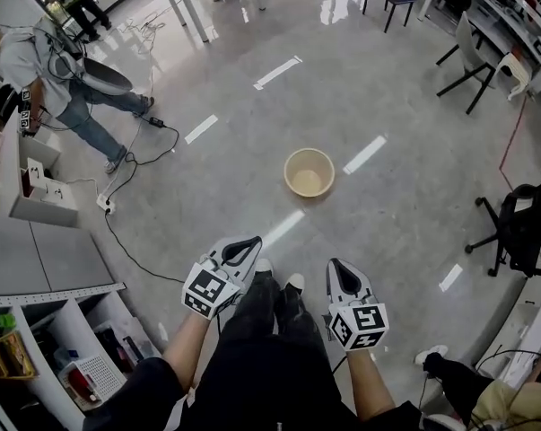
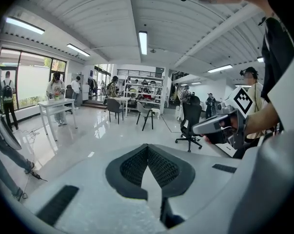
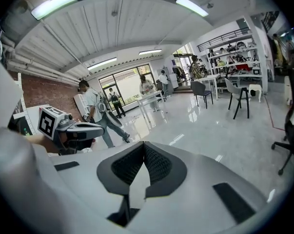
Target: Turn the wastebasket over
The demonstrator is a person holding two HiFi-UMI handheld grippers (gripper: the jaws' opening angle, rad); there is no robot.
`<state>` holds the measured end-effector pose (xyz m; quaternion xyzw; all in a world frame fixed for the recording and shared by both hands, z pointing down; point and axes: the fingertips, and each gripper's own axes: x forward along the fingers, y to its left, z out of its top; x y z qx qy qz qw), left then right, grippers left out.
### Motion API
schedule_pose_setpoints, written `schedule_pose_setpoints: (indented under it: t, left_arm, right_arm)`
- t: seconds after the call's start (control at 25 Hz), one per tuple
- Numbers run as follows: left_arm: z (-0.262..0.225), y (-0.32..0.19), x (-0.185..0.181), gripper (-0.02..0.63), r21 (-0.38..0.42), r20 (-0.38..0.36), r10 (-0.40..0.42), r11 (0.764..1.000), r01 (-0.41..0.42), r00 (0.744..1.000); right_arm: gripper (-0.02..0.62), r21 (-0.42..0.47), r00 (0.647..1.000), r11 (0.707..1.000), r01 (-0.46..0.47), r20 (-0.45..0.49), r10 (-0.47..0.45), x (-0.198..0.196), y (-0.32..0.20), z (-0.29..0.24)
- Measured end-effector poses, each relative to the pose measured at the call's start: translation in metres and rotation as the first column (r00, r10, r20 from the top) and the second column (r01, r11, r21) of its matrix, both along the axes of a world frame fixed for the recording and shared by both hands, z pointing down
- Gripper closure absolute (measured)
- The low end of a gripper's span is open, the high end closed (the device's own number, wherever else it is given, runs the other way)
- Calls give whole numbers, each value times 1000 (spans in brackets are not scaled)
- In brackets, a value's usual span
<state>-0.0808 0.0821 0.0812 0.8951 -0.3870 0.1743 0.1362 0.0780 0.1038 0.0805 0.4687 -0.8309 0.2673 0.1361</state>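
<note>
Abreast, tips forward: left hand-held gripper (image 1: 249, 241), right hand-held gripper (image 1: 335, 264)

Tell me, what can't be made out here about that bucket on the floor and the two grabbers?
1. Wastebasket: too small in the head view to tell whether anything lies inside; underside hidden, since it stands mouth up.
2. Gripper views: no wastebasket shows; the left gripper and right gripper fill the lower part of their own pictures.
3. Person at bottom right, head view: cut off by the edge.
</note>
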Motion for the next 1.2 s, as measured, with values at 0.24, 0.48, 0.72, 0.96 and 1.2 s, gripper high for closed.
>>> schedule_pose_setpoints:
  t: [0.24,0.48,0.72,0.96,1.2]
  left_arm:
    - [16,-49,1,599,-4,15,6,1000,-6,1000]
    - [73,-120,4,599,6,7,45,999,-45,999]
    - [187,-199,25,599,28,-17,67,997,-67,998]
    - [306,-250,50,600,80,-37,60,995,-57,997]
    - [437,-284,58,599,88,-14,115,990,-113,993]
  right_arm:
    - [584,-23,1000,1000,-6,-12,6,10,-42,24]
    - [584,-12,999,999,-31,-14,31,11,-106,69]
    - [584,15,999,999,-39,-19,40,14,-179,168]
    - [584,86,999,996,-27,-42,30,23,-229,281]
    - [584,139,996,990,-36,-73,47,30,-269,413]
